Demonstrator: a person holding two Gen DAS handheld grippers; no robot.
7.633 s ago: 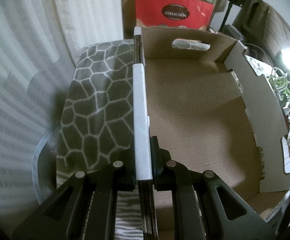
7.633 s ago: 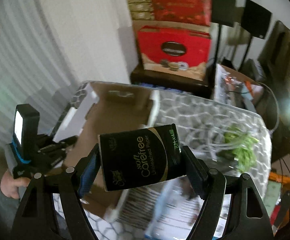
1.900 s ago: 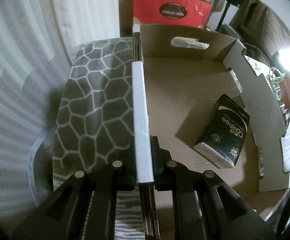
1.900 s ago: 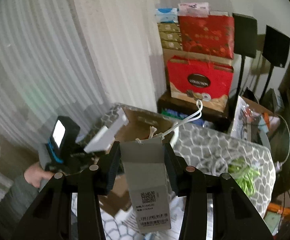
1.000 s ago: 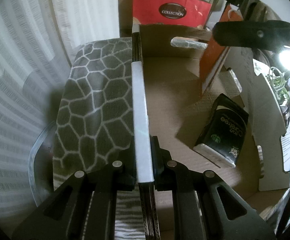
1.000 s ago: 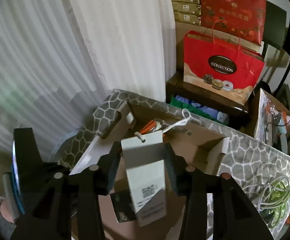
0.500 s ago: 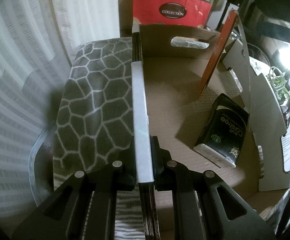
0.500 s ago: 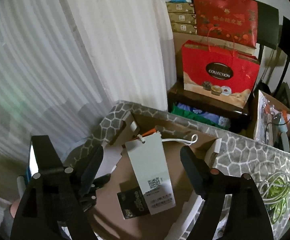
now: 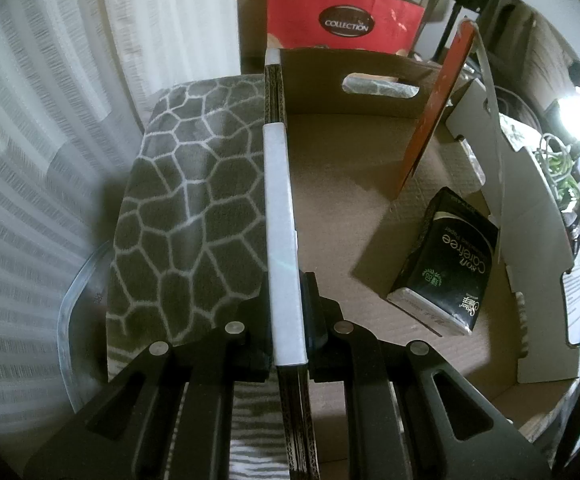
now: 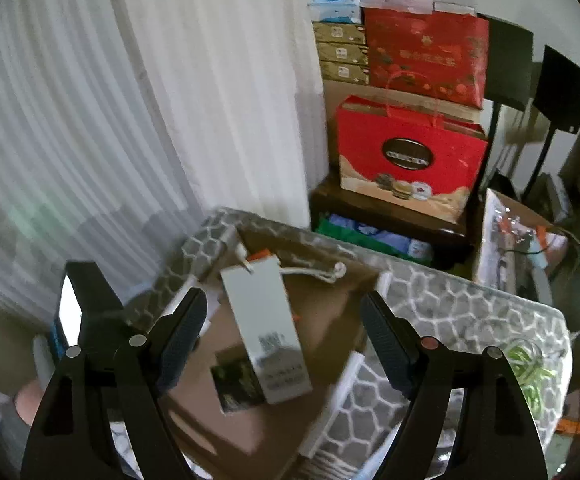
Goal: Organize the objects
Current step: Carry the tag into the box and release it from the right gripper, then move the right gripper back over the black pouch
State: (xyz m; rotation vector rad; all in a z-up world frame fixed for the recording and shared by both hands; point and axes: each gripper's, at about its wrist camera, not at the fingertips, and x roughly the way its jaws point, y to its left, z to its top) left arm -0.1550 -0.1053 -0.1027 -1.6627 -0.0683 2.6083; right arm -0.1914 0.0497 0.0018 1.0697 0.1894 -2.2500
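My left gripper is shut on the left wall of an open cardboard box. A black tissue pack lies inside the box at the right. A flat orange-and-white paper bag with a cord handle stands tilted in the box's far right part. In the right wrist view my right gripper is open and empty above the box, with the paper bag and the tissue pack below it.
The box sits on a grey honeycomb-patterned cloth. White curtains hang at the left. Red gift bags and stacked boxes stand behind. Green and white cables lie on the cloth at the right.
My right gripper has opened and let go of the paper bag inside the box, then drawn back upward. The left gripper has stayed clamped on the box wall.
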